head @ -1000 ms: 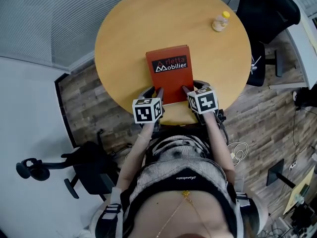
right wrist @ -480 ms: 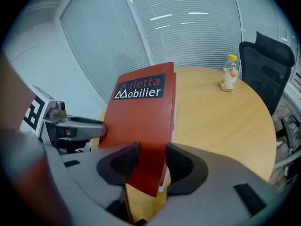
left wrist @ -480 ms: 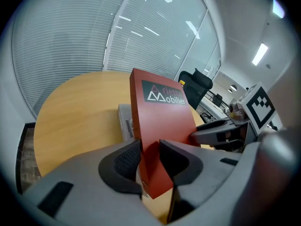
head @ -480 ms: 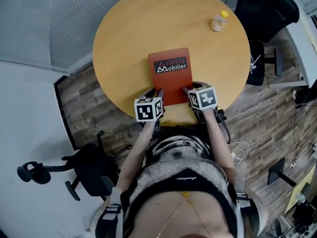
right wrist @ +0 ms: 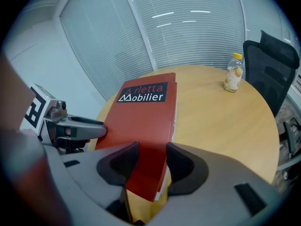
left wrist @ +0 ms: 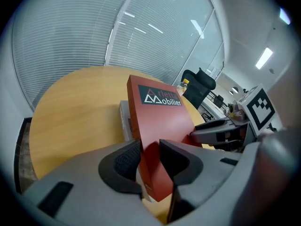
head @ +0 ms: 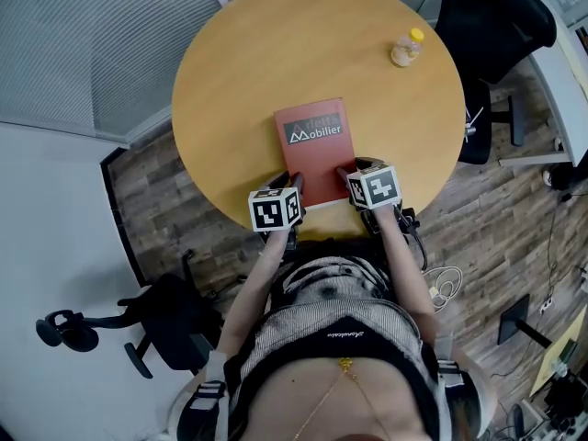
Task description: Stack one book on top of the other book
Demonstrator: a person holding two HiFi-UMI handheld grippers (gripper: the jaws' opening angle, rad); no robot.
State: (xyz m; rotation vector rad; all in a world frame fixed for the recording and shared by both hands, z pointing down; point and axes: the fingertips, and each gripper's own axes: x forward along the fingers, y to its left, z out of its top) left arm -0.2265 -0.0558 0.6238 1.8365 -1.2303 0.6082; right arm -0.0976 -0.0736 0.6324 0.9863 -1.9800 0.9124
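Red book (head: pixel 310 159) lowered over grey book (left wrist: pixel 124 121); bottle (head: pixel 407 49) holds yellowish stuff

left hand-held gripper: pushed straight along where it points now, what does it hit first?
The left hand-held gripper is shut on the red book's near corner, so that comes first. Past it, angled downward, it would probably meet the grey book underneath, or else the table. Depth is unclear.
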